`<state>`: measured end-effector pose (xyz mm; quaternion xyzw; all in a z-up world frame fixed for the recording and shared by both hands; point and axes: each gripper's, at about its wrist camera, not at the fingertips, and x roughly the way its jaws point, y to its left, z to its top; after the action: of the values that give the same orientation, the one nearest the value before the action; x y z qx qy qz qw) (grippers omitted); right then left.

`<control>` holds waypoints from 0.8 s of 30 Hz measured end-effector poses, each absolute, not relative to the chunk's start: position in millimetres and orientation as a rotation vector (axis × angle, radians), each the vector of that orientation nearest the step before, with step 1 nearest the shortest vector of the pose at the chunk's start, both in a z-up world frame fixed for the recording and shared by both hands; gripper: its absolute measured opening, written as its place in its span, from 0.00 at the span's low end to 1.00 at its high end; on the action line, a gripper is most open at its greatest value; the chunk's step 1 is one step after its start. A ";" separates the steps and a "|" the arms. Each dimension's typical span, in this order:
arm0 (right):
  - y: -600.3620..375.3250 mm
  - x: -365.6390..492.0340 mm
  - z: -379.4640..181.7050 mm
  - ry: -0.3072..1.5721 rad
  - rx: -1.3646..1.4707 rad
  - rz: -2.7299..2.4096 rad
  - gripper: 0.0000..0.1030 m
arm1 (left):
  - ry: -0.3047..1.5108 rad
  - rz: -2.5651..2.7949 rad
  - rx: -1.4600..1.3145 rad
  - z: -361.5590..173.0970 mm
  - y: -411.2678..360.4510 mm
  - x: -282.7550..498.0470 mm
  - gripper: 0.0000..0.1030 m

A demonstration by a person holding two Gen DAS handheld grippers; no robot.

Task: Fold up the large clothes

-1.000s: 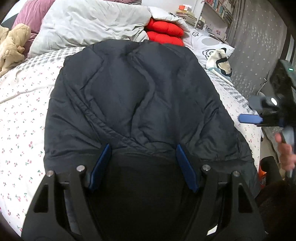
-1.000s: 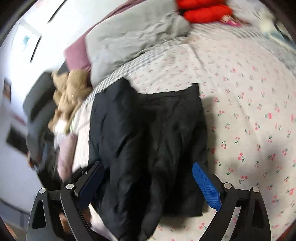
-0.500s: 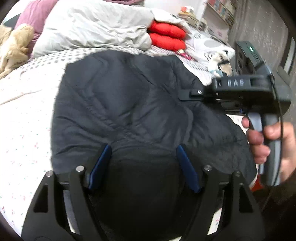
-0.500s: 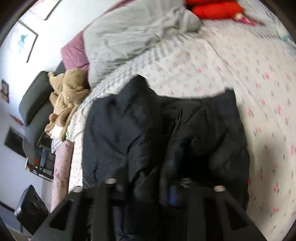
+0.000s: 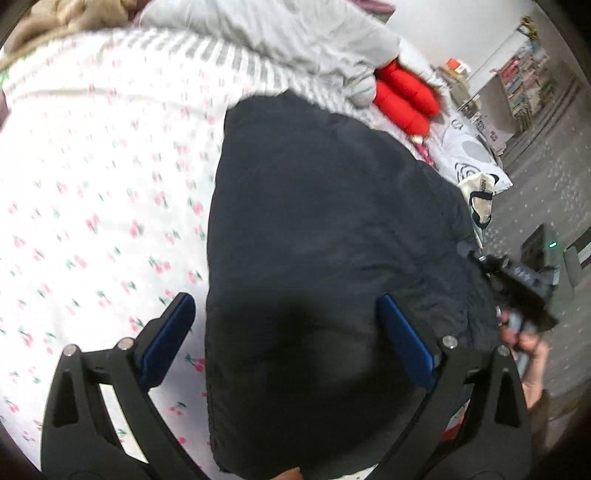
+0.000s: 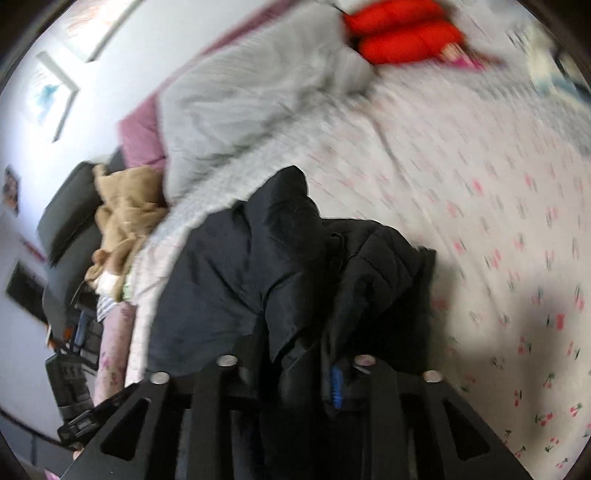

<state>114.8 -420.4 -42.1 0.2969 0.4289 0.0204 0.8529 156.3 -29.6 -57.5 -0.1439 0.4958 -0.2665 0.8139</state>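
Cherry-print bed [image 5: 92, 192] carries a soft, bulky, slippery dark jacket [image 5: 325, 229]: right gripper [image 6: 295, 369] jaws pinch its edge, left gripper [image 5: 284, 332] jaws wide.

Cherry-print bed [image 5: 92, 221]: dark jacket [image 5: 325, 229], grey duvet [image 6: 258, 110], red cushions [image 6: 402, 33].

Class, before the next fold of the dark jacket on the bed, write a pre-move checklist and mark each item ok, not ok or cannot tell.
1. Right gripper shut on the jacket: ok, dark fabric is bunched between its fingers.
2. Left gripper free to take an edge: ok, jaws wide open, holding nothing.
3. Jacket lying flat: not ok, a raised bunch stands at the right gripper.
4. Bedsheet beside the jacket bare for folding: ok.
5. Firmness of the right grip: cannot tell, pads mostly hidden by fabric.
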 end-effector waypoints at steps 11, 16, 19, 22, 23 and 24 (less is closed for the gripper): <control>-471.5 98.5 -112.1 1.042 1.127 0.130 0.91 | 1.258 -0.651 -0.547 -101.5 -22.3 160.9 1.00; -475.3 86.9 -124.2 1.058 1.286 0.222 0.97 | 1.307 -0.682 -0.648 -114.7 -17.0 165.4 1.00; -467.2 87.6 -135.5 1.122 1.246 0.223 0.97 | 1.319 -0.697 -0.684 -122.6 -16.6 165.6 1.00; -459.0 89.3 -141.6 1.128 1.232 0.266 0.98 | 1.332 -0.714 -0.754 -135.9 -14.8 163.3 1.00; -456.4 90.2 -141.4 1.123 1.227 0.275 0.98 | 1.333 -0.717 -0.769 -137.6 -14.1 163.0 1.00; -453.1 91.0 -141.3 1.114 1.221 0.282 0.98 | 1.332 -0.721 -0.776 -138.2 -13.5 162.7 1.00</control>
<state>91.0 -453.1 -141.3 0.5414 0.4942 0.1252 0.6686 162.7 -13.5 -138.2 -0.3429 0.5886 -0.3185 0.6592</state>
